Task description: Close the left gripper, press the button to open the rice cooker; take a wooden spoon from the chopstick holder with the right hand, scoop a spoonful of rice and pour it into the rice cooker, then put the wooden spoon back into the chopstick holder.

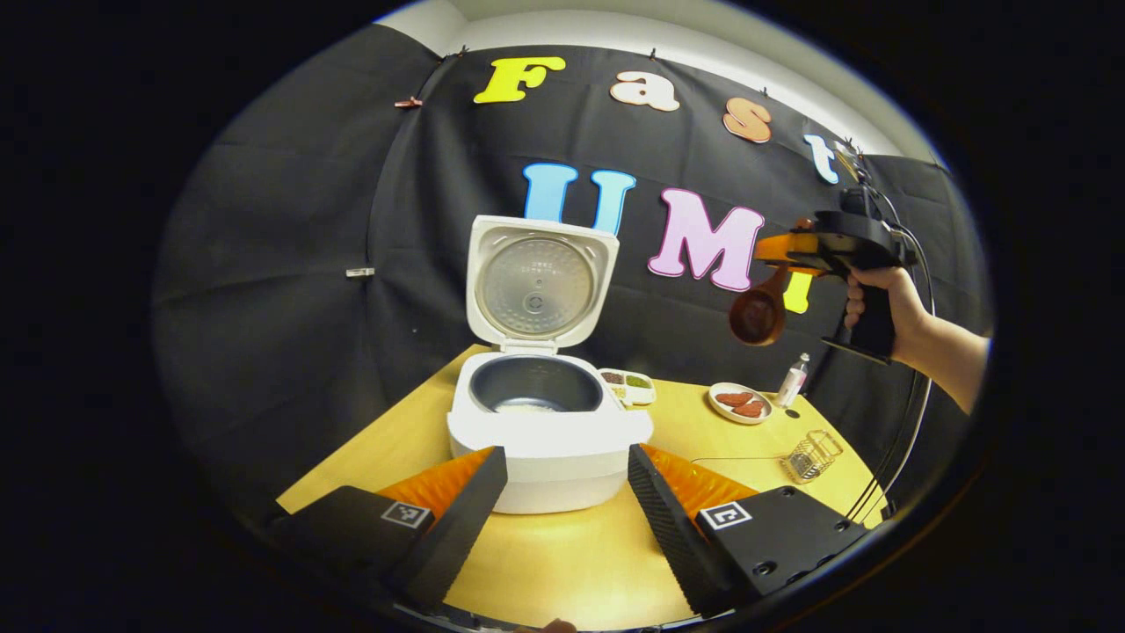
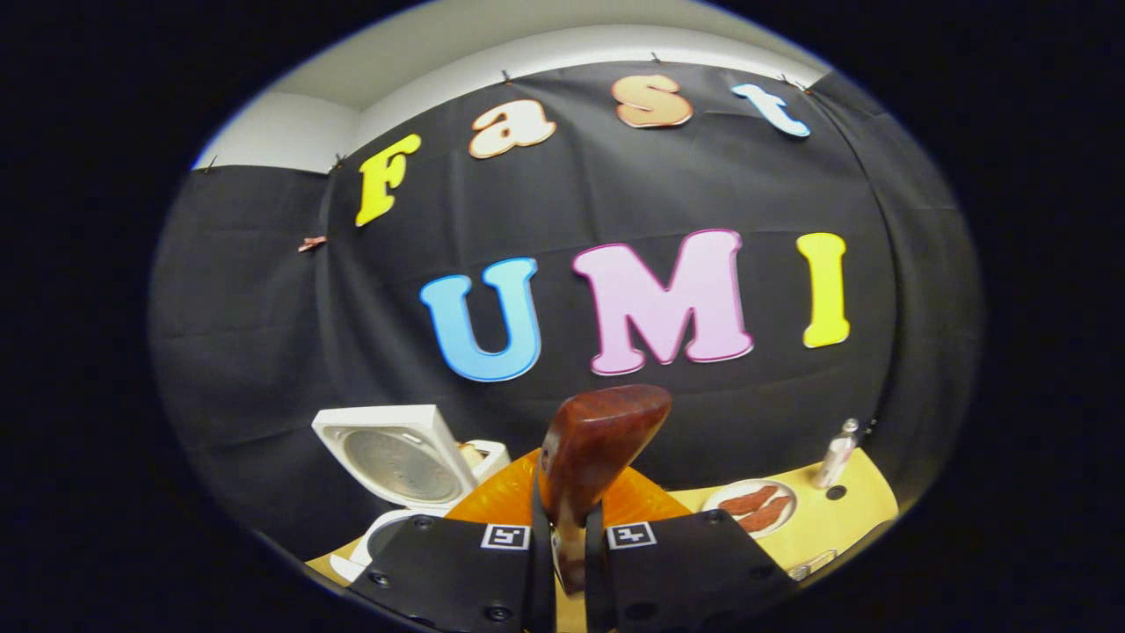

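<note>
The right gripper is pinching the wooden spoon high at two o'clock of the open rice cooker; the left gripper is hanging spread. A tilting spoon could be spilling rice.

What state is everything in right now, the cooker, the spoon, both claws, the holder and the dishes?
Rice cooker: lid up, white rice in the inner pot.
Wooden spoon: clamped by its handle, held up in the air.
Right claw: shut on the wooden spoon.
Left claw: open, in front of the cooker.
Chopstick holder: on the table, nothing in it.
Round plate: holds reddish pieces.
Divided dish: compartments filled.
Bottle: upright.
</note>
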`<action>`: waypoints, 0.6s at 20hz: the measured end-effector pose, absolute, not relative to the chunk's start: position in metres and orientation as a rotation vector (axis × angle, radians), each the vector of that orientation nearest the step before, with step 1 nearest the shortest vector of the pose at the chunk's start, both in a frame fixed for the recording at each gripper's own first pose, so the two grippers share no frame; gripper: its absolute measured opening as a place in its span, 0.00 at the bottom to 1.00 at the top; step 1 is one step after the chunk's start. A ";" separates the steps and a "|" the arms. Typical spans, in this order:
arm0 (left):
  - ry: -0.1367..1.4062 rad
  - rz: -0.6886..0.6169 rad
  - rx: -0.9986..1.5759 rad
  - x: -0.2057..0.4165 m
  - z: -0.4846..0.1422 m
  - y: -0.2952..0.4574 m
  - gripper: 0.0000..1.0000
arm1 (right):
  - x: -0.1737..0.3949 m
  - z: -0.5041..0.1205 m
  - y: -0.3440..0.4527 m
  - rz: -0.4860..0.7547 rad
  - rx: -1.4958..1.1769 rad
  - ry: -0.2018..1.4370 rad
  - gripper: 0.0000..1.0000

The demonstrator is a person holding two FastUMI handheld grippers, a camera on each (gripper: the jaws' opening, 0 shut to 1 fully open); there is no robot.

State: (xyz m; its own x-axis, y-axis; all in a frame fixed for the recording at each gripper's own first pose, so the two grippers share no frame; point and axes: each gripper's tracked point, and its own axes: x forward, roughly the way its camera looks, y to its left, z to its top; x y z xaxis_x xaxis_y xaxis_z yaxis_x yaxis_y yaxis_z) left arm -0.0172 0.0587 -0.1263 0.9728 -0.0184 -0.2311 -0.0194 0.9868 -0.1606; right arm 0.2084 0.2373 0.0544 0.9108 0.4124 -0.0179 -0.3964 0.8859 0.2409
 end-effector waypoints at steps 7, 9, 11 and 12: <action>0.248 -0.064 -0.095 -0.005 -0.115 -0.002 0.96 | 0.226 0.007 0.098 0.254 0.267 0.136 0.17; 0.276 -0.073 -0.088 -0.003 -0.123 -0.015 0.96 | 0.229 -0.015 0.073 0.228 0.281 0.174 0.17; 0.289 -0.077 -0.089 -0.003 -0.125 -0.027 0.95 | 0.233 -0.036 0.050 0.201 0.299 0.206 0.17; 0.289 -0.081 -0.094 -0.001 -0.124 -0.034 0.95 | 0.235 -0.047 0.039 0.189 0.301 0.218 0.17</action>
State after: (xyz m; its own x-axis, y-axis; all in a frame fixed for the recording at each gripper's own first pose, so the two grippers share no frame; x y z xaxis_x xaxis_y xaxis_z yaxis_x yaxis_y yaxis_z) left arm -0.0009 -0.0338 -0.1241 0.9554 -0.0929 -0.2804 0.0661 0.9924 -0.1038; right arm 0.2351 0.0391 -0.0469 0.9590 0.2158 -0.1835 -0.1511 0.9377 0.3129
